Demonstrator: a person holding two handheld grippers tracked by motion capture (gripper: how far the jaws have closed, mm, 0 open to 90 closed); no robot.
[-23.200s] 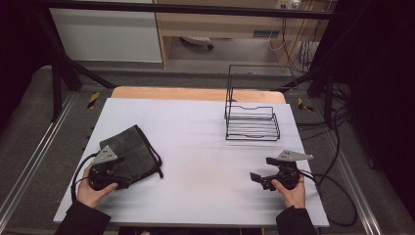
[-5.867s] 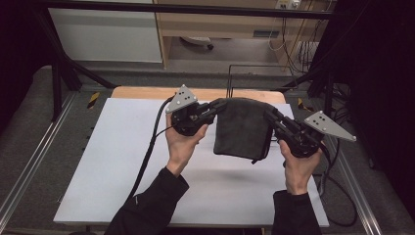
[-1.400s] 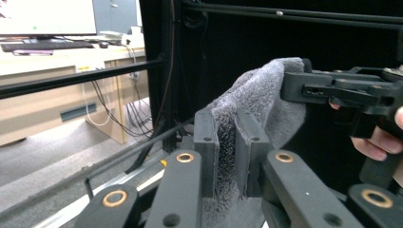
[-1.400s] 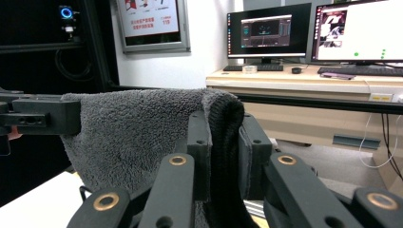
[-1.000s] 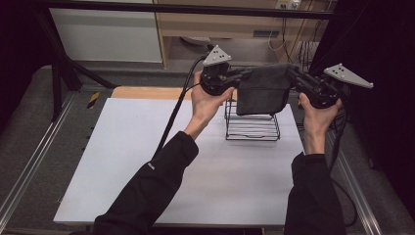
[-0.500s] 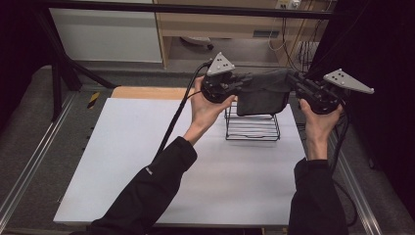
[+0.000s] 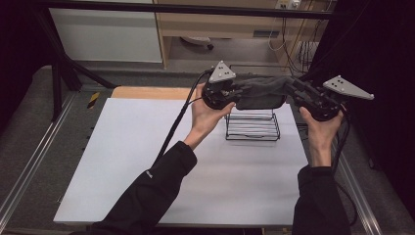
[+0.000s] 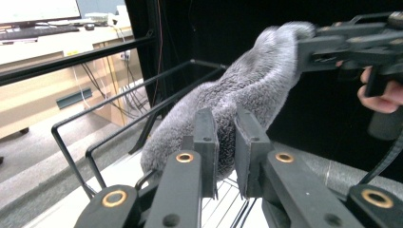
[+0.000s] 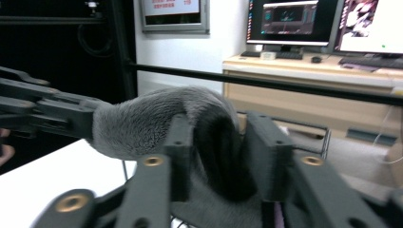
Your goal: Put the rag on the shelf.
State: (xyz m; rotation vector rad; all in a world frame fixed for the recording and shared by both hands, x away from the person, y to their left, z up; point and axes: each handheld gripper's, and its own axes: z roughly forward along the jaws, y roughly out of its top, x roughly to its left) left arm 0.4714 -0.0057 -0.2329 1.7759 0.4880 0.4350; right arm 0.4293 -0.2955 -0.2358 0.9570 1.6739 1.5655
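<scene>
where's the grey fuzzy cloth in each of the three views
High view: the grey cloth hangs upper centre, stretched between both claws above the wire rack.
Left gripper view: centre, rising from the near jaws toward the upper right.
Right gripper view: centre, running left from the near jaws.
Shared landmark: the wire rack, beneath the cloth in the high and left gripper views.

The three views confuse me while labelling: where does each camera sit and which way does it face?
High view: above the person's side, looking down on the table; both forearms, left tool, right tool.
Left gripper view: on the left tool, facing the cloth.
Right gripper view: on the right tool, facing the desk.
All share the cloth and rack.
</scene>
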